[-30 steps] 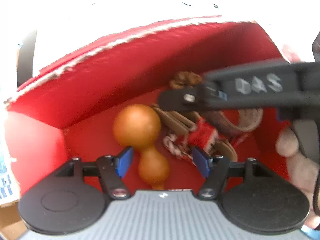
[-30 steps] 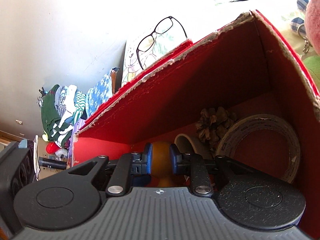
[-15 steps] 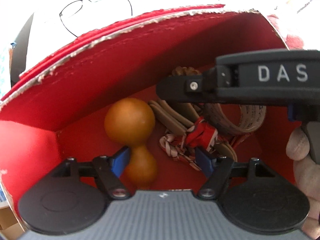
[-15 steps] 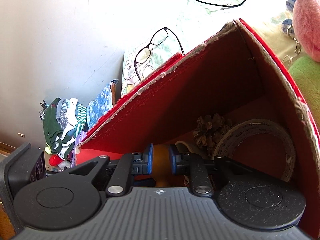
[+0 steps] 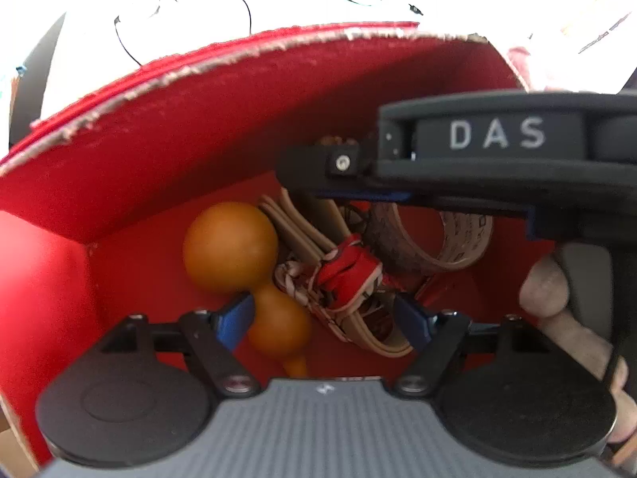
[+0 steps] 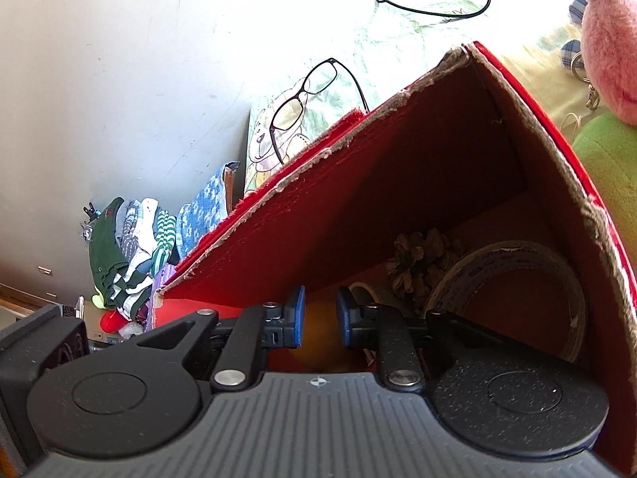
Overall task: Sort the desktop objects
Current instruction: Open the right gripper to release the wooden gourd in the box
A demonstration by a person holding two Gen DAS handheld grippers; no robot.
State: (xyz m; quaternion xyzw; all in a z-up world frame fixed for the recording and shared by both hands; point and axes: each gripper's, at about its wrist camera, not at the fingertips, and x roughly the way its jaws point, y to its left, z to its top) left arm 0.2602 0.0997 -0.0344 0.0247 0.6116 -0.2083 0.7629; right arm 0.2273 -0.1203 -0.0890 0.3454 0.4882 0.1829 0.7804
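While my left hand-held gripper (image 5: 324,318), jaws just widened, hangs unclamped over the smooth orange gourd (image 5: 243,267) near the red box's (image 5: 199,119) left wall, I cannot tell the right hand-held gripper's (image 6: 320,316) grip.

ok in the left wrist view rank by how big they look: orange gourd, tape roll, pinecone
1. orange gourd
2. tape roll, partly hidden by the right gripper, so near the gourd is unsure
3. pinecone, mostly hidden

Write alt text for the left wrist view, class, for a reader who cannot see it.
The left gripper, jaws just widened and gripping nothing, hangs over an open red cardboard box. On its floor lie an orange gourd-shaped wooden toy, a red-and-beige knotted cord bundle and a tape roll. The right gripper's black body crosses above.
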